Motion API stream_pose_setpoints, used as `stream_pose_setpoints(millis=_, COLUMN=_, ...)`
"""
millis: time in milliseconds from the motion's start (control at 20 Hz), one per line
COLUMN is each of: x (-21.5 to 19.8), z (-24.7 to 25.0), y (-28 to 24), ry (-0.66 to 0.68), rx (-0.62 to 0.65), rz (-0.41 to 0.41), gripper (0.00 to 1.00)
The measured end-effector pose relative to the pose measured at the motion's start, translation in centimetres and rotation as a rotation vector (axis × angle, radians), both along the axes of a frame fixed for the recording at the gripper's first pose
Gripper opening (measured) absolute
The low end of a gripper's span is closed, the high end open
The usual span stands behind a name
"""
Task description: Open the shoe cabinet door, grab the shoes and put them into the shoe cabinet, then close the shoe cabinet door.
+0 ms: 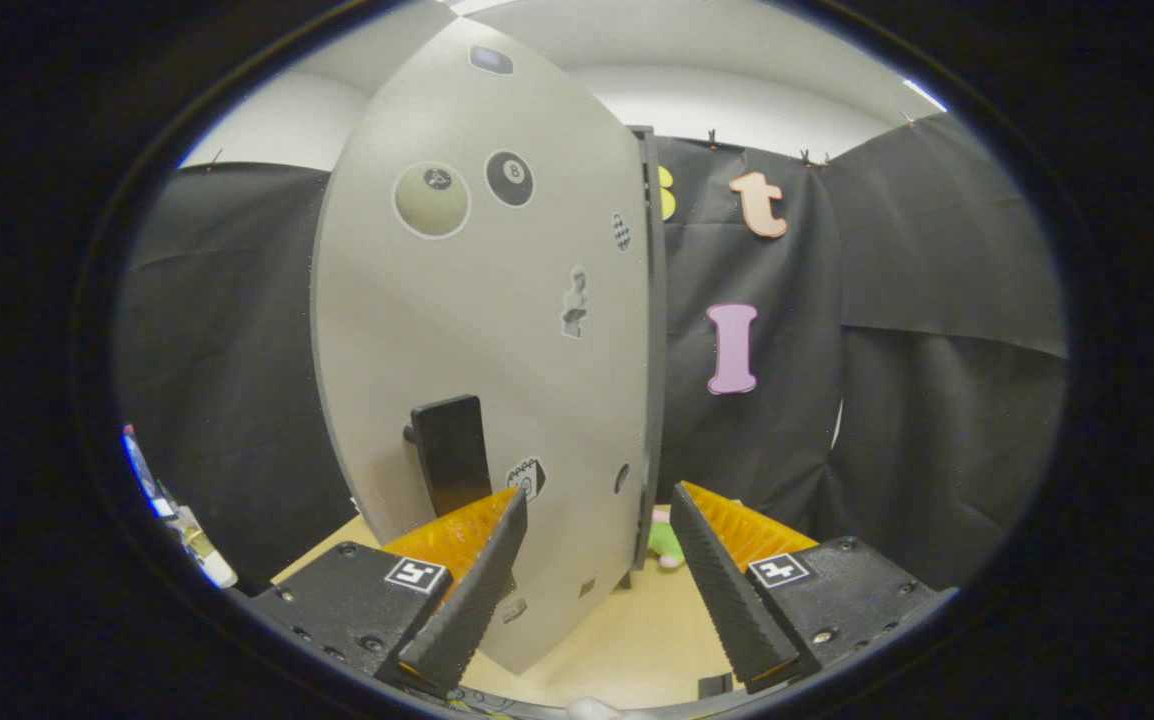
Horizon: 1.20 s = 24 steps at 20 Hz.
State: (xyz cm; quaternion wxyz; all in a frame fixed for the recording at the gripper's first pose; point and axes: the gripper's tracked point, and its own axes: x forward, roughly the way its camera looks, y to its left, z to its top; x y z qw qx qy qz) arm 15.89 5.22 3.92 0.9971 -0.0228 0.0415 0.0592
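Gripper (597, 560): your fingers spread, holding nothing. Door (487, 330): swung out, edge-on just ahead, its lower edge between the fingers. Handle (452, 450): black, on the door face, just beyond your left finger. Shoe (665, 540): a green-and-pink shape past the door edge, probably it. Worktop (637, 640): below. Risk: the left finger knocks the handle, swinging the door.

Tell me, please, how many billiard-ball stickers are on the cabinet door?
2, side by side high on the door: a pale one and a black one. Others may be hidden.
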Motion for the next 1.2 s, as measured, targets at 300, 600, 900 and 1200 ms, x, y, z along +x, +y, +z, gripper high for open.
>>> stream_pose_setpoints(millis=300, x=3.6, z=-1.1, y=9.4, ry=0.014, rx=-0.009, rz=0.129, gripper=0.96)
stream_pose_setpoints(millis=600, x=3.6, z=-1.1, y=14.8, ry=0.007, rx=-0.002, rz=0.209, gripper=0.97)
stream_pose_setpoints(millis=900, x=3.2, z=-0.9, y=15.1, ry=0.014, rx=-0.002, rz=0.19, gripper=0.97)
stream_pose_setpoints(millis=1200, x=2.0, z=1.8, y=14.8, ry=-0.034, rx=-0.021, rz=0.164, gripper=0.98)
